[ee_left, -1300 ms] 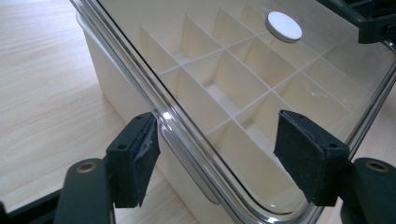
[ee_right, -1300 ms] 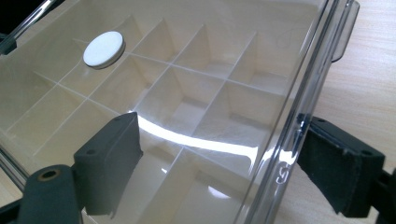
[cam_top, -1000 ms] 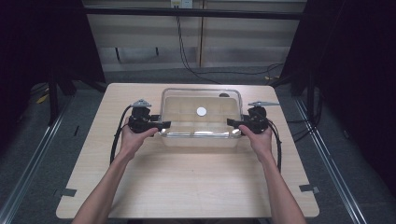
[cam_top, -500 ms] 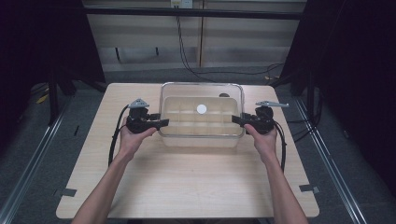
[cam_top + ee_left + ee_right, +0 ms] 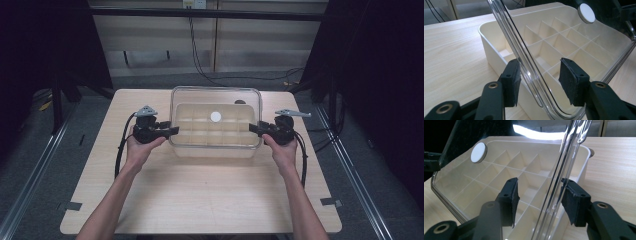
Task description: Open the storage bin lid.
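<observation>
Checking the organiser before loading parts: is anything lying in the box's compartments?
No, the cream box's compartments are bare under the clear lid.

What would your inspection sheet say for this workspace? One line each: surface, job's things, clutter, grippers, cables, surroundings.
Surface: pale wooden table, bare in front.
Job's things: cream divided box; clear lid with a white round knob, raised above it.
Clutter: nothing seen.
Grippers: left gripper and right gripper have just been closing, each astride a lid edge; pads not pressing.
Cables: black cable trails from each gripper.
Surroundings: dark curtains, wall panels behind.
</observation>
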Available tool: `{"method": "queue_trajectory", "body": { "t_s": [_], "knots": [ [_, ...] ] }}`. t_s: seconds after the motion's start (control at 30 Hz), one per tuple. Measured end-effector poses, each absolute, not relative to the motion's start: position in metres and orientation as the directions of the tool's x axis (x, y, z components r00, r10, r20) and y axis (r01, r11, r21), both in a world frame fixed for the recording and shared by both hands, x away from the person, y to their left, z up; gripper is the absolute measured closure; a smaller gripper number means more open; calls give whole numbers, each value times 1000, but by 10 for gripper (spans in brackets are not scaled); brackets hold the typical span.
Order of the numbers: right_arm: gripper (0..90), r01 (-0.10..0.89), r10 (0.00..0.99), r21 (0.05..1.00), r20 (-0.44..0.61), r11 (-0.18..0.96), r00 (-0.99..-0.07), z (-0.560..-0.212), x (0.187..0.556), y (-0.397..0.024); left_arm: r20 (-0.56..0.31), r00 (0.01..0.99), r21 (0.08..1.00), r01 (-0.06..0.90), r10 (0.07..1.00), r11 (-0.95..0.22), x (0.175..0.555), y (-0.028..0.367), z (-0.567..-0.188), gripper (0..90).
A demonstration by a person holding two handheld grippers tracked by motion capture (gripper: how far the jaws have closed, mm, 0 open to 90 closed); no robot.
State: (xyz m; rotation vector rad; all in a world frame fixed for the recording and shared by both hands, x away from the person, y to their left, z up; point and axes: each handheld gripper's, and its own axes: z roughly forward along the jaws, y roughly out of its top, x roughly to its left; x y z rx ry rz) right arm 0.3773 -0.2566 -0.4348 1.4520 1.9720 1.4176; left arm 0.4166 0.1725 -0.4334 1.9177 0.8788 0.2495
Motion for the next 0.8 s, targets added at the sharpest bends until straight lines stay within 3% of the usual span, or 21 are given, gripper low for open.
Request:
{"method": "queue_trajectory", "body": {
  "t_s": [0.23,0.8],
  "knots": [
    [571,523,842,851,317,-49,-436,-429,373,-263,-156,737,848,441,657,-293,412,171,-427,554],
    [615,518,834,852,343,-81,-432,-428,368,-264,-170,729,863,435,663,-257,407,176,-425,621]
  ]
}}
